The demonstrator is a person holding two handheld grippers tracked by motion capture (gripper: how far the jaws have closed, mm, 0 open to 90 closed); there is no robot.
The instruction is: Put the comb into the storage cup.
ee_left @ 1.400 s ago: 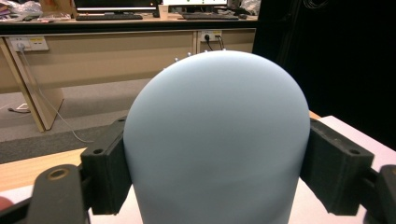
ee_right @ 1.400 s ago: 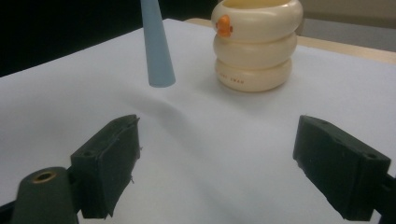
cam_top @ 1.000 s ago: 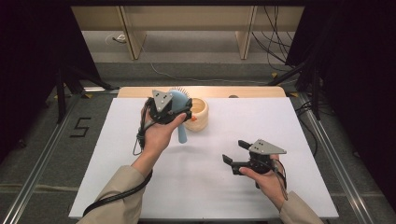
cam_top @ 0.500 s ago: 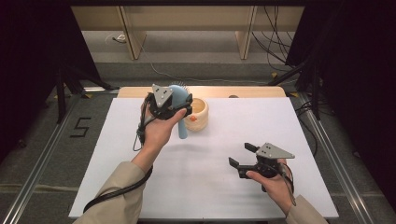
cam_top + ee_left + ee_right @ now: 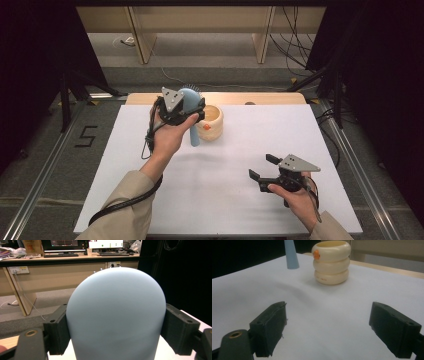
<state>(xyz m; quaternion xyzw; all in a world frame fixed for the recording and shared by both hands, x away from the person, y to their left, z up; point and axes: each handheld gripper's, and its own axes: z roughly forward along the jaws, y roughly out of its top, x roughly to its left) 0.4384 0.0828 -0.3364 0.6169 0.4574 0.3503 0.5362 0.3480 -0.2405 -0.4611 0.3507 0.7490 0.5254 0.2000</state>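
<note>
A light blue brush [image 5: 194, 135] hangs upright above the white table [image 5: 150, 200], handle down, bristles facing away. My left gripper [image 5: 188, 103] is shut on its rounded head, which bulges between the two jaws as the brush head [image 5: 116, 307] in the left gripper view. Just right of the brush stands a cream ribbed cup [image 5: 212, 122] with an orange mark. My right gripper [image 5: 261, 166] hovers open low over the table's front right, nothing between its jaws. Its own view shows the cup [image 5: 331, 262] ahead and the brush handle tip [image 5: 291, 255] left of it.
A wooden strip [image 5: 270, 98] borders the table's far edge. Beyond it lie a grey floor with cables [image 5: 300, 60] and wooden furniture legs. Dark stands flank both sides of the table.
My right gripper has drifted right and toward the front edge, staying open. The left gripper and brush have barely moved.
</note>
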